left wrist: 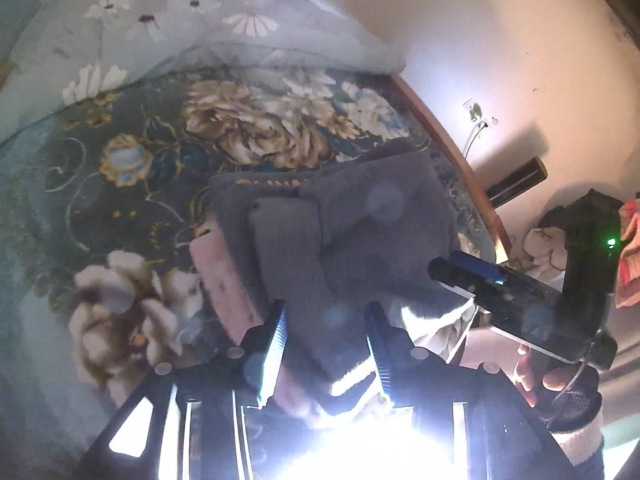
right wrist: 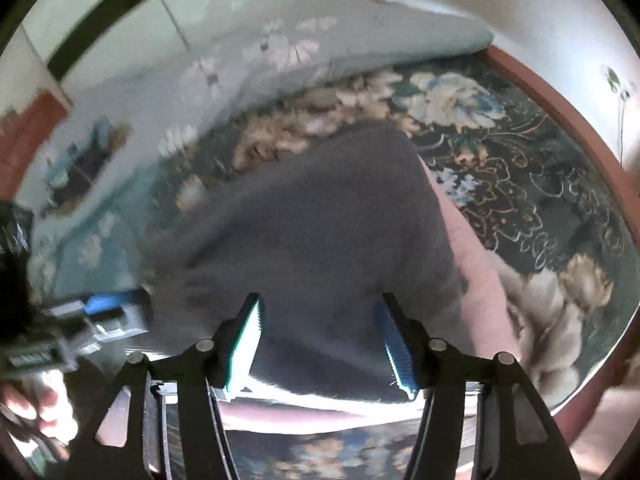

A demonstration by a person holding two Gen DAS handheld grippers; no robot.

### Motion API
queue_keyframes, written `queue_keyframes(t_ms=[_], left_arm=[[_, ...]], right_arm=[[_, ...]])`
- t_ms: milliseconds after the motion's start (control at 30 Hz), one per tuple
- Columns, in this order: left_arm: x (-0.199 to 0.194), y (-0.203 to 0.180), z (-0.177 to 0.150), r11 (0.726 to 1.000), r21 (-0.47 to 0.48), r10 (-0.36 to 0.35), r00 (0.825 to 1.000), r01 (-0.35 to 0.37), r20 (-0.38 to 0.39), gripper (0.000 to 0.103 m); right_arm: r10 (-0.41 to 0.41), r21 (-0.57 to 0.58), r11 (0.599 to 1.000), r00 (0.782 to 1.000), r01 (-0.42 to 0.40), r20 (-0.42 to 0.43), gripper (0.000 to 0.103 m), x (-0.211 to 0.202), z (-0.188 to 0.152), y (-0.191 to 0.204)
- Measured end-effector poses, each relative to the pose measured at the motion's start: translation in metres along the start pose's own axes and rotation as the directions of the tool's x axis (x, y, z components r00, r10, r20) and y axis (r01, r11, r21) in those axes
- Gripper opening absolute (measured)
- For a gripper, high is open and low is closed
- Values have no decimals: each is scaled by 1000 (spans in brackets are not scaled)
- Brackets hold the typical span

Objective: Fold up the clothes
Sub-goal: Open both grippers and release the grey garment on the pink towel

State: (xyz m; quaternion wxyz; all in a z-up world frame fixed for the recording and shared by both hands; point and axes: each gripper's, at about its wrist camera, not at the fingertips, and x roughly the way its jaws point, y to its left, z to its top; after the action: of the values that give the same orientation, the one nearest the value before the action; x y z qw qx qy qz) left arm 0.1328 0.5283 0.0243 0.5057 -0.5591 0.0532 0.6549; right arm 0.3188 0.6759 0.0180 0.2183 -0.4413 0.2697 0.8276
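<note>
A folded grey garment (left wrist: 340, 232) with white stripes at its cuff lies on a pink garment (left wrist: 224, 292) on the floral bedspread. My left gripper (left wrist: 326, 312) is open, its fingers on either side of the grey cloth's near end. In the right wrist view the same grey garment (right wrist: 312, 224) fills the middle, with the pink one (right wrist: 476, 272) showing along its right edge. My right gripper (right wrist: 320, 308) is open over the near edge of the grey cloth. The right gripper's body (left wrist: 520, 300) shows at the right of the left wrist view.
The dark floral bedspread (left wrist: 120, 184) covers the bed. A pale flowered quilt (left wrist: 180, 28) is bunched at the far end. The wooden bed edge (left wrist: 448, 140) runs along the right, with a wall and clothes pile (left wrist: 560, 240) beyond it.
</note>
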Motion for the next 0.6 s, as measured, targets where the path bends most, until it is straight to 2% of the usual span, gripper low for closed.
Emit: queue_keyframes(t_ms=[100, 167, 267, 333, 467, 567, 600], left_arm=[[-13, 3, -26, 1000, -10, 27, 1000, -27, 8, 58], [-18, 8, -42, 998, -26, 50, 999, -50, -2, 61], [-20, 16, -63, 995, -43, 84, 996, -85, -18, 68], [-21, 21, -75, 993, -56, 106, 994, -107, -23, 77], [-26, 27, -98, 990, -72, 124, 992, -124, -17, 88], [-30, 27, -114, 988, -45, 149, 989, -149, -2, 96], [-31, 26, -118, 987, -38, 158, 987, -158, 4, 102]], right_arm=[[23, 96, 995, 998, -29, 59, 60, -6, -25, 5], [32, 140, 989, 998, -41, 61, 60, -2, -42, 12], [14, 160, 987, 998, -25, 67, 60, -2, -64, 26], [18, 156, 987, 998, -27, 57, 60, -4, -77, 37], [13, 148, 989, 999, -19, 39, 60, -5, -99, 59], [10, 172, 985, 1000, -13, 21, 67, -2, -114, 69], [16, 185, 983, 1000, -19, 16, 69, -1, -117, 71]])
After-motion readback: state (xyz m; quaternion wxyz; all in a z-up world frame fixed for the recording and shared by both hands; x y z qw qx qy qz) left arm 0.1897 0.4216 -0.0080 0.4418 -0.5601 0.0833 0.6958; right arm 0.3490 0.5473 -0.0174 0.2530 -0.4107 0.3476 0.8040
